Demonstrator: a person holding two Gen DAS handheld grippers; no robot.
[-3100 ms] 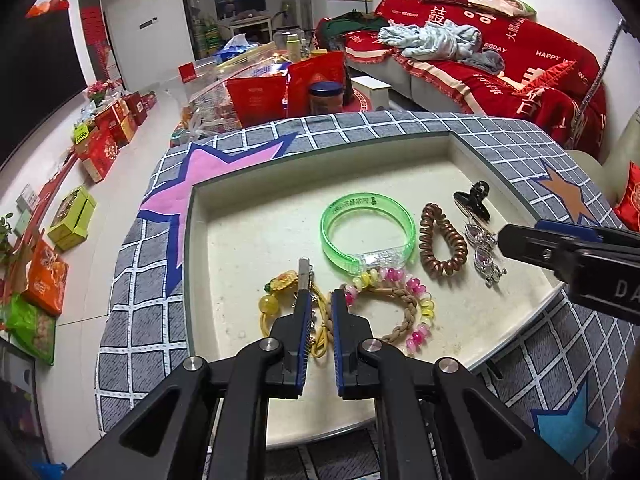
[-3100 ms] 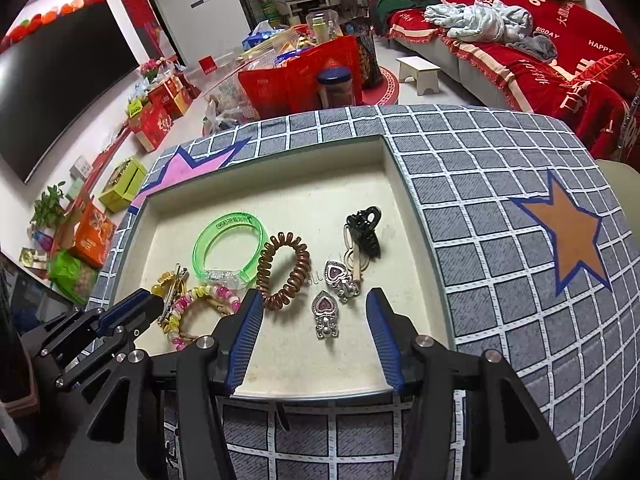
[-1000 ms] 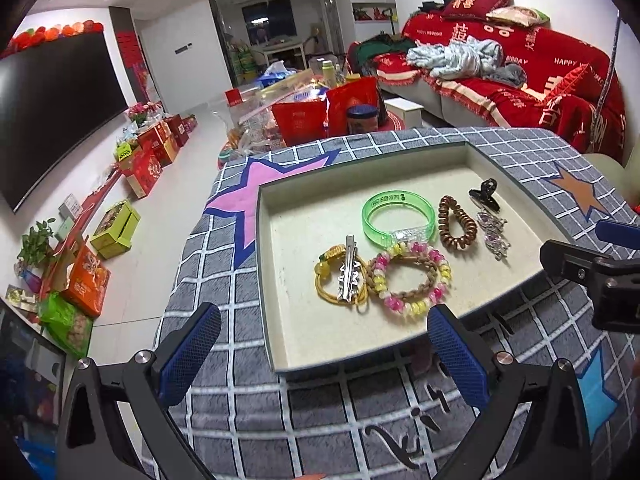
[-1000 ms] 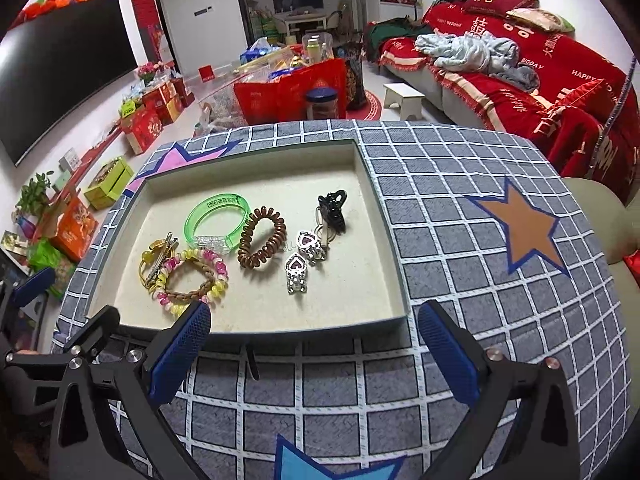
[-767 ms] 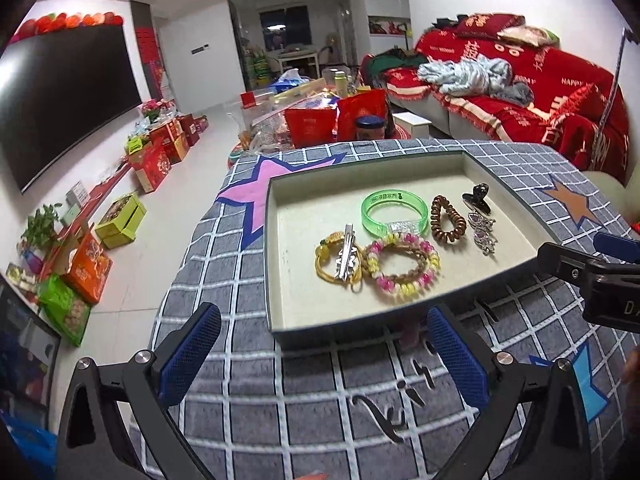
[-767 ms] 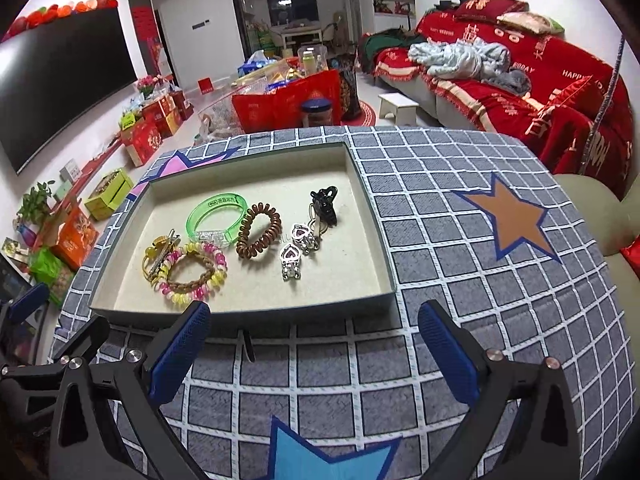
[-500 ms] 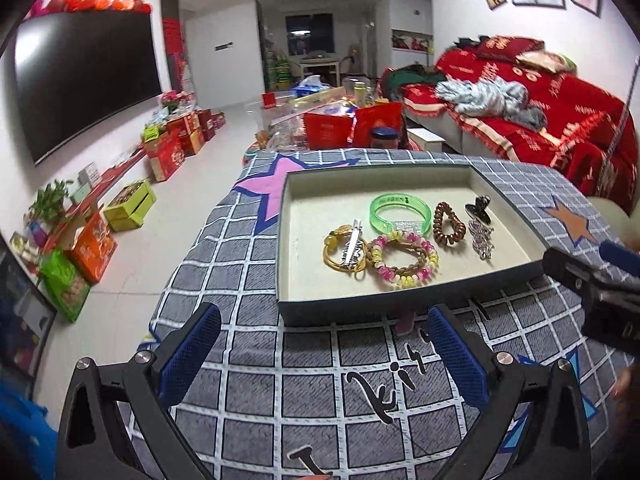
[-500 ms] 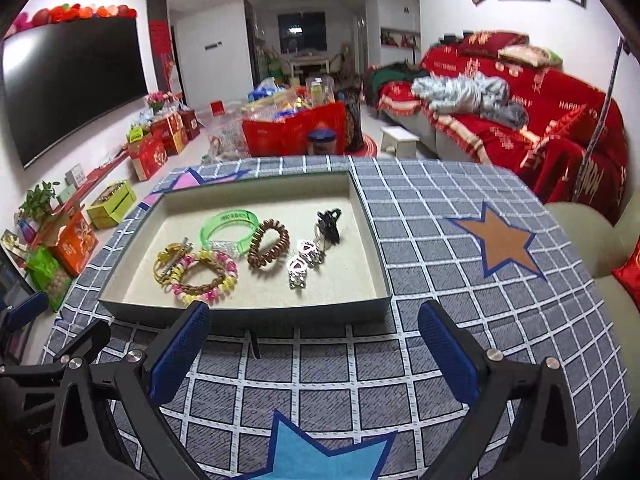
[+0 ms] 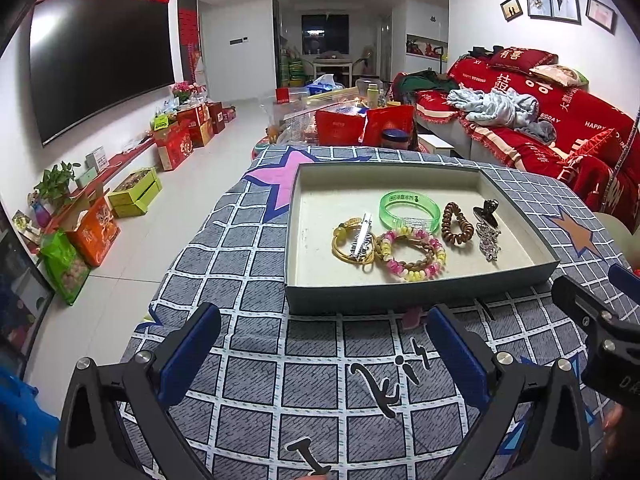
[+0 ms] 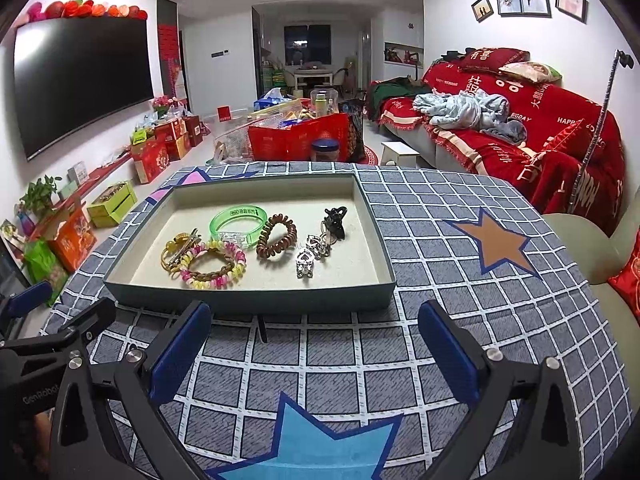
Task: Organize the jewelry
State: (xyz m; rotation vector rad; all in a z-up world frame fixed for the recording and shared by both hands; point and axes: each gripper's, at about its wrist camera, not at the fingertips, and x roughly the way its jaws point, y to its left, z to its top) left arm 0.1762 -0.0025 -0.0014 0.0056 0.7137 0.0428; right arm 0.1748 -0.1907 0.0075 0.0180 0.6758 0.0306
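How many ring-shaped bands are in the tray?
4: yellow band at left, beaded bracelet beside it, green bangle behind, brown coil tie rightward. None seems hidden.

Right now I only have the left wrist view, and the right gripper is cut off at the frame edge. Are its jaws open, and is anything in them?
Observer: The right wrist view shows the right gripper with jaws wide apart and nothing between them, over the checked cloth, short of the tray.
Reviewer: The silver bits by the black clip look like one clump here.
Observer: They are two separate silver heart pieces, lying just in front of the black claw clip.
Reviewer: Anything on the cloth under that gripper?
Observer: Only a printed light blue star.
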